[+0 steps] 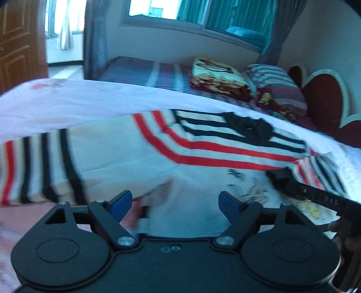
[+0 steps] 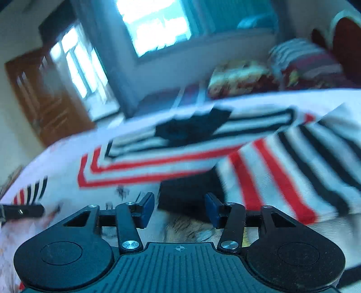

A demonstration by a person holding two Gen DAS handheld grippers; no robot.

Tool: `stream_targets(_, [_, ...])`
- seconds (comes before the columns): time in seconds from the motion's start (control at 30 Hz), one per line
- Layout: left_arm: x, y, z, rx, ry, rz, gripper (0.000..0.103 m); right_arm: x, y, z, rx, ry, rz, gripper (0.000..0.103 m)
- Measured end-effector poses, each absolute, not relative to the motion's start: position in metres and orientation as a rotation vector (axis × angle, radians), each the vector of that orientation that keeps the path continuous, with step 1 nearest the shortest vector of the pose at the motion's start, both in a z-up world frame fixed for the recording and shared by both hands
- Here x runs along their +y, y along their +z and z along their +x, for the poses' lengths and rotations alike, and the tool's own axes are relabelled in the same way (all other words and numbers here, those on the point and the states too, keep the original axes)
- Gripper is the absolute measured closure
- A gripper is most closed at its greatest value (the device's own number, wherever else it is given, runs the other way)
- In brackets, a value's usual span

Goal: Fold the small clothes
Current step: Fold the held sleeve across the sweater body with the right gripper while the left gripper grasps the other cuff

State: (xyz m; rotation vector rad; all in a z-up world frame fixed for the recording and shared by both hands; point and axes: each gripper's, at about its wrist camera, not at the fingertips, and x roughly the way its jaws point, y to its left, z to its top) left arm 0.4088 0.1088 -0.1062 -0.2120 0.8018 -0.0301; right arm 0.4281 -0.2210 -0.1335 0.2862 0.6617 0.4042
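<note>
My left gripper [image 1: 174, 204] stands with its blue pads wide apart and nothing between them; the hem of the striped sweater [image 1: 140, 155] lies just ahead of its fingertips. My right gripper [image 2: 179, 210] is likewise spread and holds nothing. Directly in front of it the garment's sleeve [image 2: 293, 166] lies across the body. The whole sweater, white with red and navy stripes and a dark collar [image 1: 248, 129], rests on the pale bedsheet [image 1: 90, 99]. Farther off I note pillows [image 1: 221, 76] beside a red headboard [image 1: 322, 99], then the window [image 1: 180, 11]. The right view is motion-blurred.
</note>
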Motion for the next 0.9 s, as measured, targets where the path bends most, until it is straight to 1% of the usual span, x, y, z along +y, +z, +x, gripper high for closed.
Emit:
stream_targets(0.07, [0.094,-0.107,0.419,0.804,-0.093,-0.249,0.021,-0.235,-0.129,0.419,0.625,0.345,0.343,0.054])
stream_targets(0.1, [0.083,-0.109,0.427,0.809,-0.124,-0.267,0.021,-0.246,-0.127,0.413,0.612,0.311,0.367,0.056])
stream_targets(0.13, [0.072,-0.112,0.435,0.818,-0.153,-0.285,0.022,-0.253,-0.125,0.408,0.607,0.276,0.381,0.06])
stream_targets(0.17, [0.06,-0.116,0.443,0.829,-0.185,-0.312,0.024,-0.263,-0.126,0.406,0.611,0.247,0.394,0.069])
stream_targets(0.2, [0.047,-0.122,0.451,0.845,-0.218,-0.34,0.031,-0.271,-0.125,0.404,0.612,0.225,0.409,0.074])
stream_targets(0.23, [0.034,-0.128,0.46,0.871,-0.247,-0.37,0.04,-0.28,-0.124,0.403,0.61,0.202,0.42,0.076])
stream_targets(0.27, [0.023,-0.136,0.468,0.896,-0.274,-0.398,0.043,-0.288,-0.125,0.401,0.615,0.179,0.427,0.079])
stream_targets(0.33, [0.003,-0.149,0.483,0.935,-0.302,-0.439,0.044,-0.306,-0.121,0.396,0.627,0.147,0.444,0.079])
stream_targets(0.47, [-0.021,-0.157,0.501,0.93,-0.297,-0.422,0.045,-0.334,-0.122,0.388,0.629,0.081,0.497,0.079])
stream_targets(0.5, [-0.026,-0.158,0.504,0.931,-0.298,-0.409,0.05,-0.343,-0.122,0.383,0.621,0.057,0.517,0.079])
stream_targets(0.53, [-0.032,-0.158,0.508,0.933,-0.301,-0.381,0.065,-0.35,-0.123,0.381,0.616,0.036,0.544,0.079])
stream_targets(0.57, [-0.038,-0.158,0.51,0.935,-0.3,-0.334,0.074,-0.358,-0.125,0.379,0.614,0.015,0.577,0.079])
stream_targets(0.6, [-0.042,-0.159,0.512,0.935,-0.306,-0.299,0.095,-0.365,-0.128,0.377,0.614,0.001,0.617,0.079])
stream_targets(0.63, [-0.04,-0.158,0.514,0.936,-0.321,-0.306,0.098,-0.372,-0.13,0.376,0.614,-0.01,0.66,0.079])
stream_targets(0.77, [-0.022,-0.14,0.506,0.854,-0.303,-0.278,0.098,-0.393,-0.131,0.374,0.6,-0.012,0.782,0.079])
stream_targets(0.8, [-0.015,-0.136,0.504,0.841,-0.297,-0.278,0.098,-0.397,-0.131,0.374,0.599,0.001,0.811,0.077])
stream_targets(0.83, [-0.006,-0.132,0.502,0.827,-0.281,-0.272,0.098,-0.4,-0.131,0.375,0.602,0.01,0.836,0.073])
stream_targets(0.87, [0.002,-0.13,0.502,0.814,-0.264,-0.259,0.098,-0.403,-0.131,0.375,0.602,0.011,0.856,0.051])
stream_targets(0.9, [0.009,-0.128,0.502,0.809,-0.246,-0.253,0.098,-0.405,-0.131,0.375,0.589,0.014,0.874,0.041])
